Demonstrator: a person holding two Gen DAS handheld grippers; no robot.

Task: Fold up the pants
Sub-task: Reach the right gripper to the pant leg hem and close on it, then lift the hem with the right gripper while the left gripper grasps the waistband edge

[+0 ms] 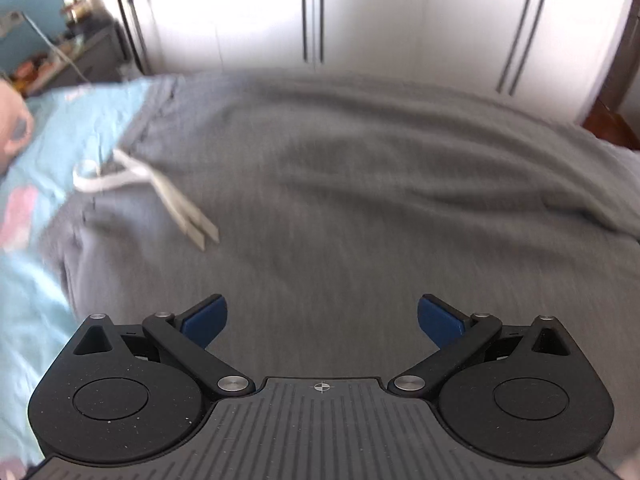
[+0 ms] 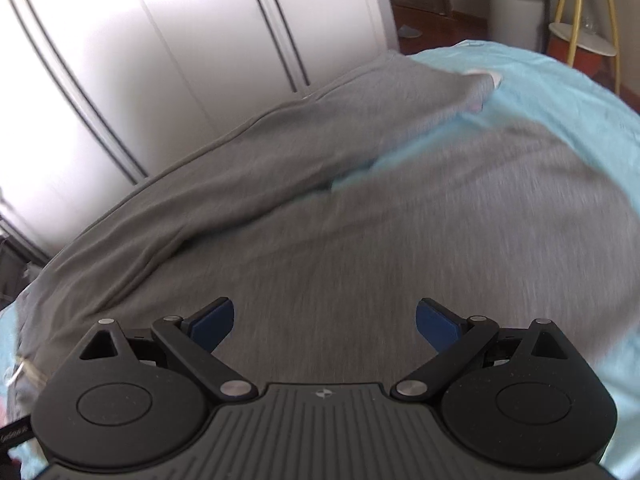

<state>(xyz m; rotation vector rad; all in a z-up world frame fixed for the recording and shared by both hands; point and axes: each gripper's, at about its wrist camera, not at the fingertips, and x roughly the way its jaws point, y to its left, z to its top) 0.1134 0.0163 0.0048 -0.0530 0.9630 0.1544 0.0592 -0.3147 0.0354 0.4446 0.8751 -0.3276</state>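
1. We see the grey pants (image 1: 340,184) spread flat on a bed with a light blue sheet (image 1: 60,136); both views are motion-blurred.
2. Left gripper (image 1: 322,322): jaws wide apart, nothing between them, blue pads (image 1: 206,320) above the grey fabric near the waist end. We cannot tell whether they touch the cloth.
3. In the left wrist view the white drawstring (image 1: 160,192) lies on the pants, up and left of the gripper, its two flat ends side by side.
4. The waistband edge runs along the left of that view, next to the sheet.
5. Right gripper (image 2: 324,322): jaws wide apart, empty, over the nearer leg.
6. In the right wrist view the two legs run away from us and part; a wedge of blue sheet (image 2: 400,160) shows between them.
7. The farther leg (image 2: 280,140) lies along the bed edge, by the white wardrobe doors (image 2: 140,60).
8. A yellow-legged stand (image 2: 576,24) stands past the bed's far corner.
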